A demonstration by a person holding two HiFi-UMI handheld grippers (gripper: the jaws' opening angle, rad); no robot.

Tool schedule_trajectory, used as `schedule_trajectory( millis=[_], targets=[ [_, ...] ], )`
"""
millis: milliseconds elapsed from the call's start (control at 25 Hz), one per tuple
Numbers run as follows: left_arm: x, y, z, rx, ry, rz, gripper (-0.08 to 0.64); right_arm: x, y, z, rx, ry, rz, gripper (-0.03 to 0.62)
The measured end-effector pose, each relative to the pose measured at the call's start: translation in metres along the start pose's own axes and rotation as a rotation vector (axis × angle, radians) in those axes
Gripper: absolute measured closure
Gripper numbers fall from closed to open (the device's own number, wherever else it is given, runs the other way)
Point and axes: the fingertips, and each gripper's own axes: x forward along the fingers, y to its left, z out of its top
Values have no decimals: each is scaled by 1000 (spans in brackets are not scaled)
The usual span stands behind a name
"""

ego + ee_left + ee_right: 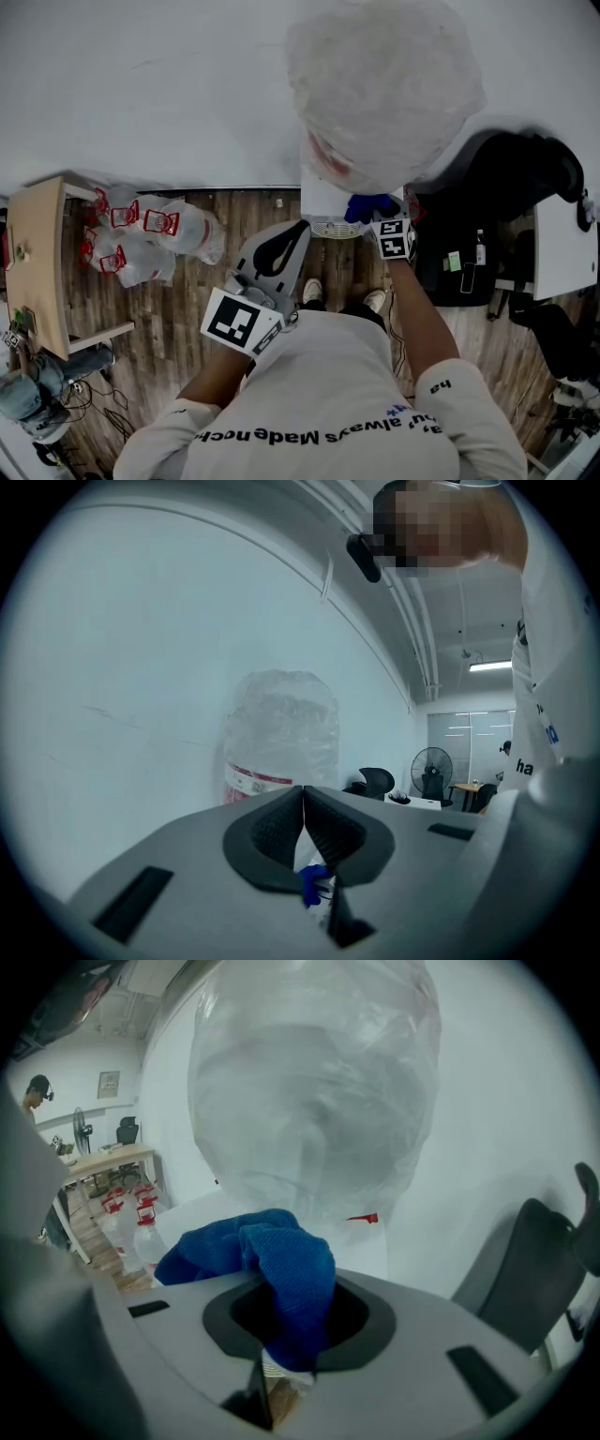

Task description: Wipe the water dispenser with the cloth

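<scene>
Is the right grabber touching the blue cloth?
Touching. The right gripper view shows the right gripper shut on the blue cloth, bunched between its jaws.

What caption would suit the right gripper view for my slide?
Right tongs clamp a blue cloth before the wrapped dispenser bottle.

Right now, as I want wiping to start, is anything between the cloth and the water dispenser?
Nothing visible does. The right gripper is shut on the blue cloth, held close before the water dispenser, beneath its wrapped bottle.
</scene>
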Motion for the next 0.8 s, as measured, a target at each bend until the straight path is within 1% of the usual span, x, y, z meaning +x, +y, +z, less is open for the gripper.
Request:
schedule_trajectory(
  millis=[600,680,800],
  targets=[
    [4,2,0,1,4,-3,540,-22,12,-18,12,-14,13,505],
    [6,3,0,2,3,-3,540,-20,11,-21,31,-7,20,505],
    [9,4,1,3,1,-5,540,-20,5,-23,116,6,49,495]
  ],
)
